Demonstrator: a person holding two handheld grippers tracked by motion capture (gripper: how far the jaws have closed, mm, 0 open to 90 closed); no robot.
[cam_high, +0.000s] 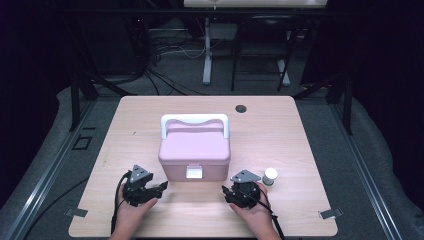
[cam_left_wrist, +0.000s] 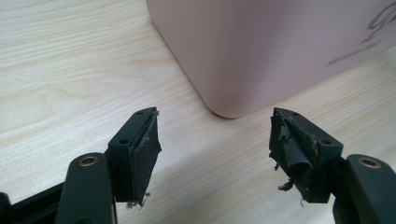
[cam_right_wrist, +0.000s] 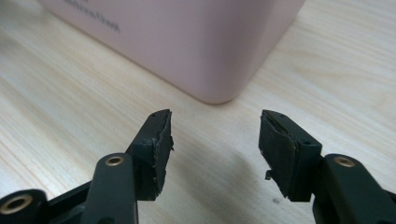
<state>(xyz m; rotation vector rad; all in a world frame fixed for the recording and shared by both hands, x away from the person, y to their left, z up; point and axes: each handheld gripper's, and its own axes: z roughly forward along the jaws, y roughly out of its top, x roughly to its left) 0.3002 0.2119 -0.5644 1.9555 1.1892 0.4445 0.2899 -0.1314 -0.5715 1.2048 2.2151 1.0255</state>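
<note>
A pink box (cam_high: 194, 152) with a white handle and a white front latch (cam_high: 194, 172) stands shut in the middle of the wooden table (cam_high: 270, 135). My left gripper (cam_high: 161, 186) rests near the box's front left corner (cam_left_wrist: 229, 109), open, nothing between its jaws (cam_left_wrist: 215, 135). At the front right corner (cam_right_wrist: 217, 95) my right gripper (cam_high: 226, 190) is open too, its jaws (cam_right_wrist: 215, 135) empty. A small white bottle (cam_high: 270, 176) with a dark base stands just right of the right gripper.
A round cable hole (cam_high: 241, 108) sits near the table's far edge. Table legs and cables lie on the dark floor beyond. Metal clips (cam_high: 330, 213) hold the front corners.
</note>
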